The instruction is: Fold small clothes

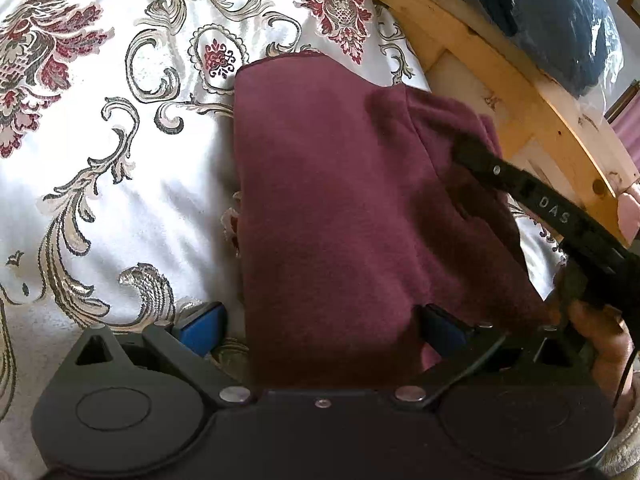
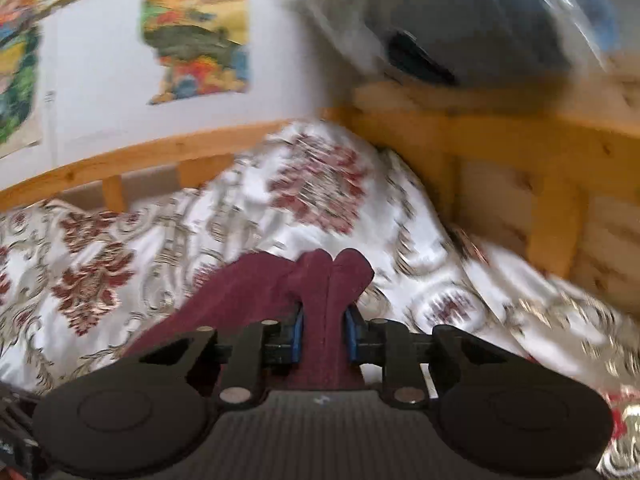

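Note:
A maroon garment [image 1: 340, 200] lies on the patterned bedspread [image 1: 100, 180], partly folded, with its right part lifted. My left gripper [image 1: 320, 324] is open, its blue pads wide apart on either side of the near edge of the cloth. My right gripper [image 2: 323, 334] is shut on a bunched fold of the maroon garment [image 2: 324, 280] and holds it up above the bed. In the left wrist view the right gripper's black finger [image 1: 520, 188] reaches in from the right onto the cloth's right side.
A wooden bed frame [image 1: 500, 80] runs along the right and far side. A dark blue bundle in clear plastic [image 1: 560, 20] rests on the frame. Colourful pictures [image 2: 196, 32] hang on the white wall. The right wrist view is motion blurred.

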Tool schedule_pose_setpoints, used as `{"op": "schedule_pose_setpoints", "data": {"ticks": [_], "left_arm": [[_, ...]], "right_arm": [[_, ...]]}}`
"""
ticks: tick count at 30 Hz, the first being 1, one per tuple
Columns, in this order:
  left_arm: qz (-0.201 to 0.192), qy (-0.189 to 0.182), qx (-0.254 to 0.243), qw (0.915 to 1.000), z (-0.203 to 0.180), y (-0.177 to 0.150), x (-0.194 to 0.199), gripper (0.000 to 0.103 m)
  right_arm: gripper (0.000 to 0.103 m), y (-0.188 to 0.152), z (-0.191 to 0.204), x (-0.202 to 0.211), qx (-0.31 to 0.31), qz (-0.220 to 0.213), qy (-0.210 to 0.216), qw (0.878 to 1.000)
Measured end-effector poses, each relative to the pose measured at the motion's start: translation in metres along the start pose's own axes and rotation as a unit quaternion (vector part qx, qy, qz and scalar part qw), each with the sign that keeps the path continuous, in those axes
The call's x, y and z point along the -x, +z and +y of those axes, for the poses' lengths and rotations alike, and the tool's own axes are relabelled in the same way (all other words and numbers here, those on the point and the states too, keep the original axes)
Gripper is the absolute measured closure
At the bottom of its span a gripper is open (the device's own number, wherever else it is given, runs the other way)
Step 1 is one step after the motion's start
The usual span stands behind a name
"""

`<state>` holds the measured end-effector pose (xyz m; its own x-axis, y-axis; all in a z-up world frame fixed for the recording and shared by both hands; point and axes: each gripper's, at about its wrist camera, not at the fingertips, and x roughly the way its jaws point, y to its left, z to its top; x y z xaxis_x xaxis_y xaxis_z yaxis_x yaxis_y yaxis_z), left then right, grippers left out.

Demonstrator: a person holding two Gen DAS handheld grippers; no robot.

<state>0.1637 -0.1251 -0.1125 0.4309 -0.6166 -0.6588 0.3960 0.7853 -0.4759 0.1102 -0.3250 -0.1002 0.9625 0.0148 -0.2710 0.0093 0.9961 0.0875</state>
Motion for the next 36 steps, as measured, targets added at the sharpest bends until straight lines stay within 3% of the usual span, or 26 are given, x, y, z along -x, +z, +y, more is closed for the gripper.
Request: {"op": "schedule_pose_setpoints", "data": {"ticks": [5,7,9,16,22,26,28,30,31,36], "left_arm": [[-0.005,0.001,0.0,1.0,0.0,-0.002,0.001,0.001],[-0.005,0.004,-0.001,1.0,-0.001,-0.003,0.0,0.0],[-0.004,0.004,0.002,1.0,-0.001,-0.003,0.0,0.0],[-0.001,-0.016,0.07,0.9974,0.017,0.007,0.007,0.001],[-0.024,-0.022,0.079,0.9963,0.02,0.021,0.009,0.001],[-0.022,-0.011,0.057,0.9981,0.014,0.027,0.002,0.004],[-0.01,-0.001,0.051,0.9986,0.012,0.028,-0.004,0.01],[-0.005,0.0,0.059,0.9982,0.014,0.027,-0.007,0.013],[-0.006,-0.002,0.061,0.9981,0.014,0.026,-0.008,0.014],[0.001,-0.008,0.05,0.9987,0.012,0.025,-0.008,0.028]], "right_arm": [[0.078,0.0,-0.013,-0.005,-0.029,0.017,-0.008,0.999],[0.066,-0.002,-0.024,-0.008,-0.061,0.029,-0.007,0.998],[0.045,-0.004,-0.034,-0.008,-0.094,0.034,-0.003,0.995],[0.037,-0.009,-0.048,-0.015,-0.15,0.053,0.023,0.987],[0.017,-0.009,-0.044,-0.017,-0.173,0.047,0.05,0.982],[0.02,-0.009,-0.049,-0.019,-0.192,0.041,0.054,0.979],[0.03,-0.01,-0.057,-0.021,-0.21,0.038,0.049,0.976],[0.05,-0.012,-0.064,-0.022,-0.222,0.038,0.04,0.973],[0.053,-0.014,-0.067,-0.023,-0.224,0.039,0.037,0.973],[0.055,-0.014,-0.061,-0.025,-0.204,0.044,0.041,0.977]]}}
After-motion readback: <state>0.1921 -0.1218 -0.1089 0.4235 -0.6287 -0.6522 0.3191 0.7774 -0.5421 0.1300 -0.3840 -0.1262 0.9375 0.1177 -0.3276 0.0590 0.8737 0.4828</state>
